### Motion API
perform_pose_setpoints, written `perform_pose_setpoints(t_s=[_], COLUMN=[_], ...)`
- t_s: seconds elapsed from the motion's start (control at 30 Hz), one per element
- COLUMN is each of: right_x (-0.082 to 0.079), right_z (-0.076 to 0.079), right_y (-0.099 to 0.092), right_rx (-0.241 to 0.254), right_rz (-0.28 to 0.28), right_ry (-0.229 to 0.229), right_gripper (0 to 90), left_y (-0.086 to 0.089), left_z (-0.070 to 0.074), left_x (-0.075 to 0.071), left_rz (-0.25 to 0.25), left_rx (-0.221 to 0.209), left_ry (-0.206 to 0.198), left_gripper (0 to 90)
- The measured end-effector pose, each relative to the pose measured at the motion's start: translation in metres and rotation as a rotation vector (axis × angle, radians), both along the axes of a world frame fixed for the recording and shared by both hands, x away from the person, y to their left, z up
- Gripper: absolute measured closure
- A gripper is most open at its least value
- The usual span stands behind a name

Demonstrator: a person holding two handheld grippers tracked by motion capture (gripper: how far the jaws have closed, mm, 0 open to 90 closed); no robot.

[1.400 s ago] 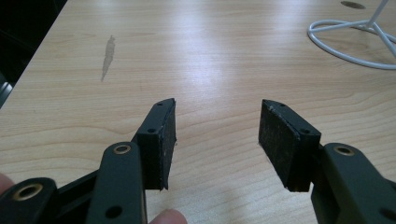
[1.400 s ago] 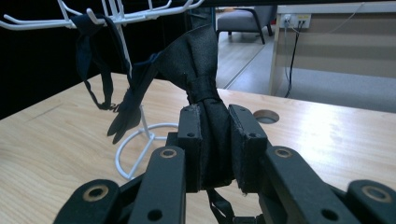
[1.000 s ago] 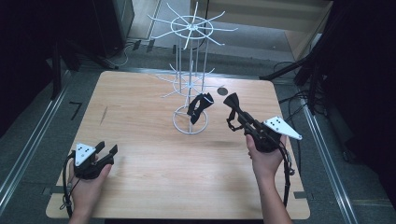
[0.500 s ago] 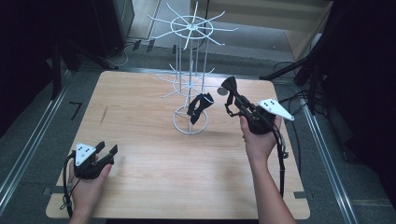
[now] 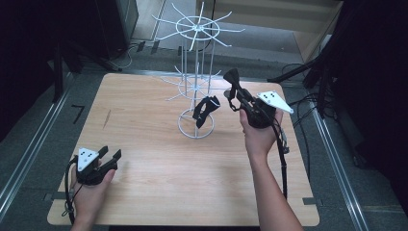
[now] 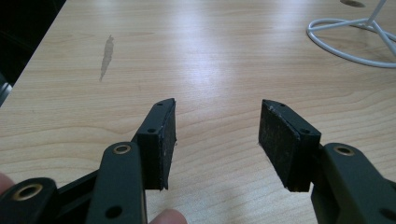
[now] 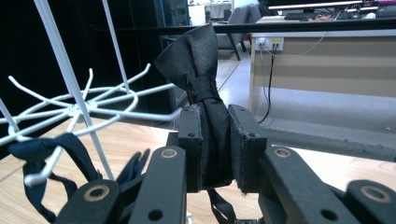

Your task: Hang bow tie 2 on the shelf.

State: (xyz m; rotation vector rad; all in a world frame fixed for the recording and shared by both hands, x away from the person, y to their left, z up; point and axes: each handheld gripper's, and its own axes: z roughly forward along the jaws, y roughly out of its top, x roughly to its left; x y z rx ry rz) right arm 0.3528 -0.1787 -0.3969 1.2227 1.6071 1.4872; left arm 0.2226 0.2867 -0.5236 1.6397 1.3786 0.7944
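In the high view, the right gripper [image 5: 232,91] has risen and moved in toward the white wire rack [image 5: 197,86] since a second ago; it holds a black bow tie [image 5: 233,77] beside the rack's lower arms. The left gripper [image 5: 107,156] has not moved, low near the table's [image 5: 144,120] front left corner. A second dark bow tie [image 5: 206,108] hangs on the rack above its ring base; how it is hooked is too small to tell.

The left gripper view shows its jaws parted over bare wood, nothing between them — released. The rack's base ring [image 6: 348,44] is cut off at the upper right.

The right gripper view shows what the high view cannot — the pads clenched on the black bow tie [image 7: 205,70] at its knot, one wing fanned upward. The lower half is hidden behind the jaws. The dark bow tie [image 7: 56,154] hangs on a wire arm [image 7: 93,112] at left.
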Motion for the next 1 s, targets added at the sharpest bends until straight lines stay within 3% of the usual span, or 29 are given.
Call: perform_pose_setpoints(t_s=[0.23,0.47,0.83,1.0], right_x=[0.002,-0.006,-0.021,-0.027], right_z=[0.010,0.014,-0.003,-0.014], right_y=[0.007,0.016,0.025,0.030], right_rx=[-0.006,0.000,0.006,-0.018], right_rz=[0.001,0.027,0.046,0.046], right_ry=[-0.020,-0.050,-0.054,-0.069], right_gripper=[77.3,77.2,76.8,76.2], left_y=[0.000,-0.001,-0.001,-0.001], left_z=[0.000,0.000,0.000,0.000], left_x=[0.000,0.000,0.000,0.000], left_rz=[-0.001,-0.002,-0.003,-0.004], left_rx=[0.001,0.004,0.007,0.010], left_ry=[0.000,0.001,0.001,0.000], left_gripper=[47.8,47.8,47.8,47.8])
